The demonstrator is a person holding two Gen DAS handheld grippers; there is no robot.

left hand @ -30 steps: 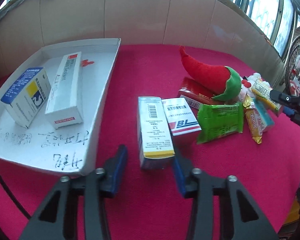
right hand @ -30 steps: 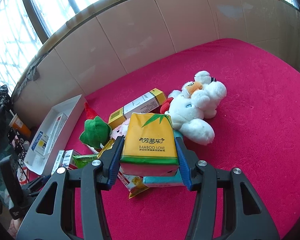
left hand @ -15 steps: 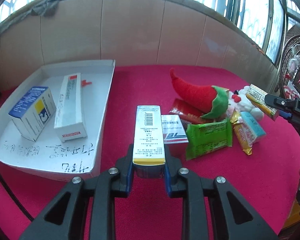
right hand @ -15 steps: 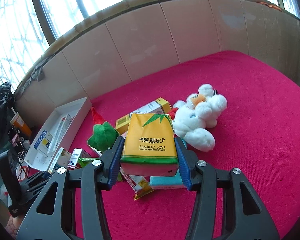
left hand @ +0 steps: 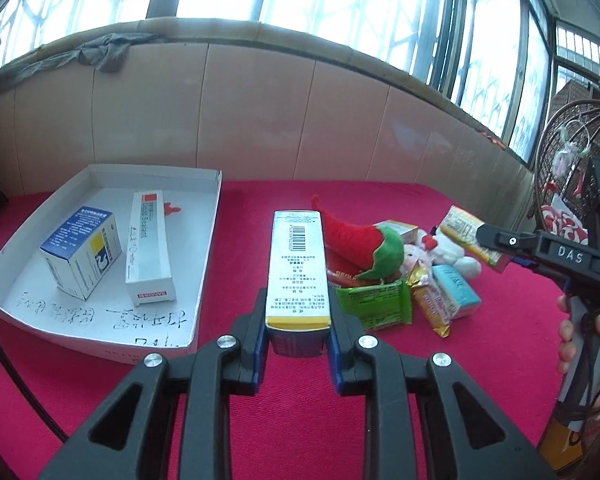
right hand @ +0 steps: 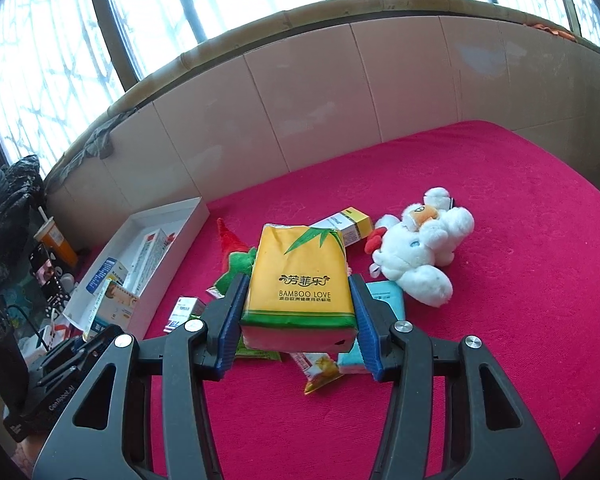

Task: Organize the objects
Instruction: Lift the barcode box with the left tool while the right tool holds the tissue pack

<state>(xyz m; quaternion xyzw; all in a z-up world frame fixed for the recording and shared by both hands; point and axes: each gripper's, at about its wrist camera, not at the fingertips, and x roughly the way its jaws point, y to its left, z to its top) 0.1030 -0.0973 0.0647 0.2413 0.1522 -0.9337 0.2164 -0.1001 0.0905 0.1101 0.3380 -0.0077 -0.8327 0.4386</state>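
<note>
Red cloth underlies a long white, yellow-ended barcoded box.

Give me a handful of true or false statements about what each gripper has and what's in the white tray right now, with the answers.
1. The left gripper is shut on a long medicine box with a yellow end. True.
2. The right gripper is open with nothing between its pads. False: it is shut on a yellow tissue pack printed BAMBOO LOVE.
3. The white tray holds two boxes, a blue and white one and a long white one. True.
4. The red and green plush pepper lies inside the tray. False: it lies on the red cloth to the right of the tray, among the snack packets.
5. The white plush toy is gripped by the left gripper. False: it lies loose on the cloth.
</note>
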